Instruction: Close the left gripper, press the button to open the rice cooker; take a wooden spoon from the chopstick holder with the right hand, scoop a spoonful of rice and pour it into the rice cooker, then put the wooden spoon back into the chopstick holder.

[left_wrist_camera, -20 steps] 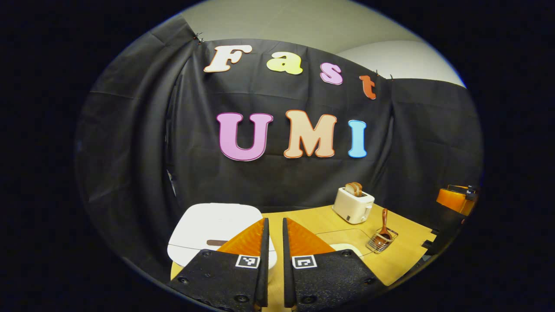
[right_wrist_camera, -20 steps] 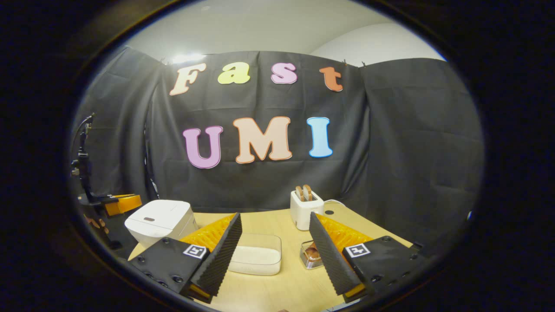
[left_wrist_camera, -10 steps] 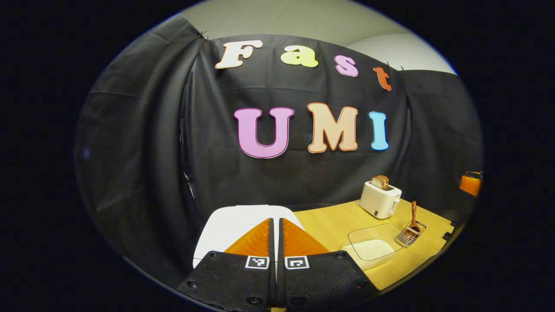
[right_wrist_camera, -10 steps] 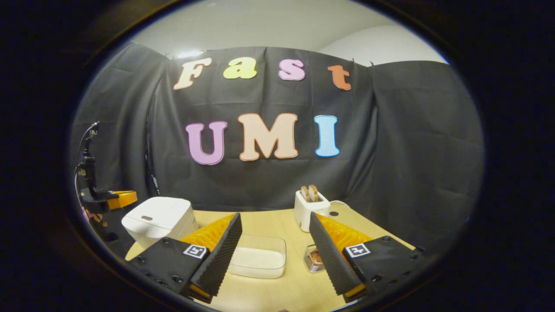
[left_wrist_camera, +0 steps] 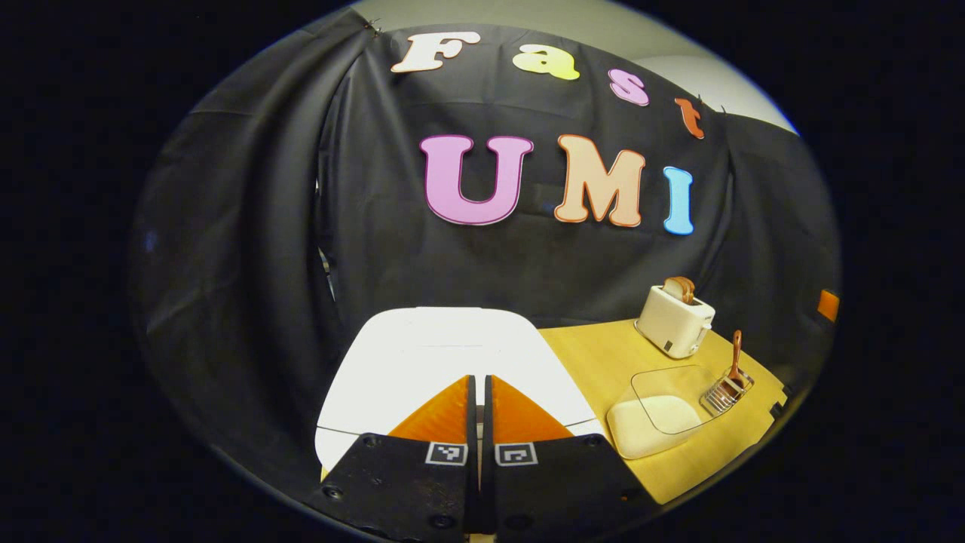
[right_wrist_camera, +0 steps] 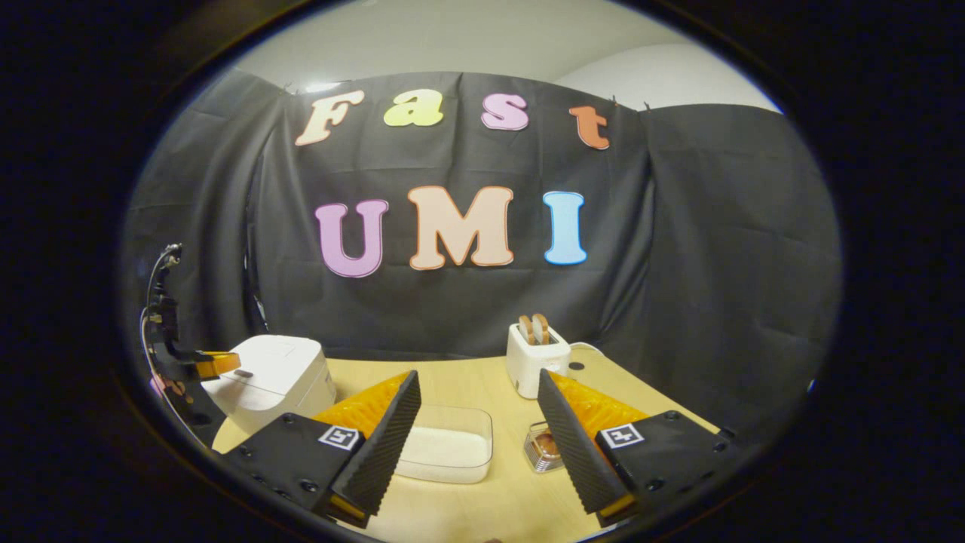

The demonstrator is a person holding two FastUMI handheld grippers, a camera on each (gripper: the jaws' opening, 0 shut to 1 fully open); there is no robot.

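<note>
Plastic, wood and wire on a matt table

The rice cooker (left_wrist_camera: 445,354) is smooth white plastic; right of it, a clear glossy box (left_wrist_camera: 667,403), a wire holder (left_wrist_camera: 725,392), pale wood table (left_wrist_camera: 595,358).

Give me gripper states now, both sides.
Left gripper: closed, holding nothing, over the rice cooker lid.
Right gripper: open, holding nothing.

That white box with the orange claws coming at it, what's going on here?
A person holds a gripper in each hand. The left gripper, fingers shut together, is over the lid of the white rice cooker, about to press its button; the lid is down. The right gripper hangs open above the table. The wooden spoon stands in the chopstick holder, beside the clear tub of rice.
</note>
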